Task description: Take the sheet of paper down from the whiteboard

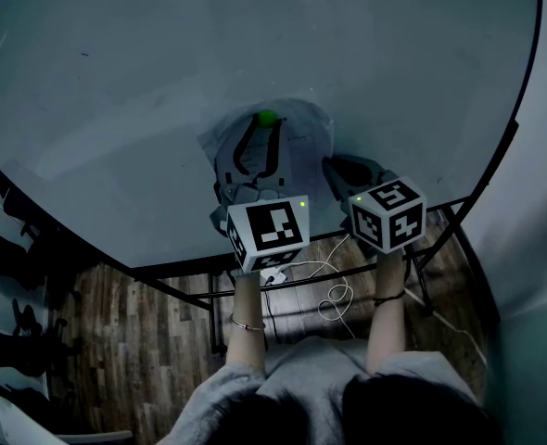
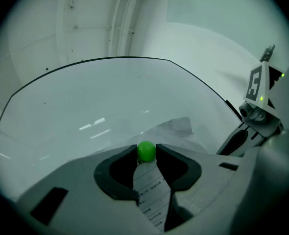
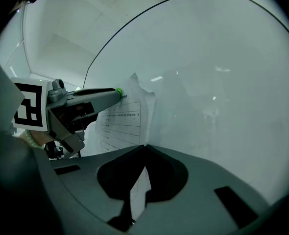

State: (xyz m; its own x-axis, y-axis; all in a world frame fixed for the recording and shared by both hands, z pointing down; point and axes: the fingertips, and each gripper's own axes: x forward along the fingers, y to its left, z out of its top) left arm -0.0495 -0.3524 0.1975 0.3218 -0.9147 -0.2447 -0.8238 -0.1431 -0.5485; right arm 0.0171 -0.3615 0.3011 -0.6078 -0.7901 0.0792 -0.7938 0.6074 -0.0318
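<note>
A printed sheet of paper [image 1: 303, 137] hangs crumpled on the whiteboard [image 1: 144, 82], pinned at its top by a green ball magnet [image 1: 269, 117]. My left gripper [image 1: 266, 130] points up the sheet. In the left gripper view the magnet [image 2: 146, 152] sits between the two fingertips, which touch its sides, and the paper [image 2: 152, 199] shows in the gap below. My right gripper [image 1: 335, 171] is at the sheet's right edge. In the right gripper view its jaws [image 3: 144, 147] are shut, pinching a strip of the paper [image 3: 139, 190].
The whiteboard's dark lower frame [image 1: 209, 269] runs just past my forearms. White cables [image 1: 335, 297] lie on the wooden floor [image 1: 134, 341] under the board's stand. Dark objects [image 1: 14, 239] stand at the far left. The left gripper's body [image 3: 81, 102] lies close beside the right one.
</note>
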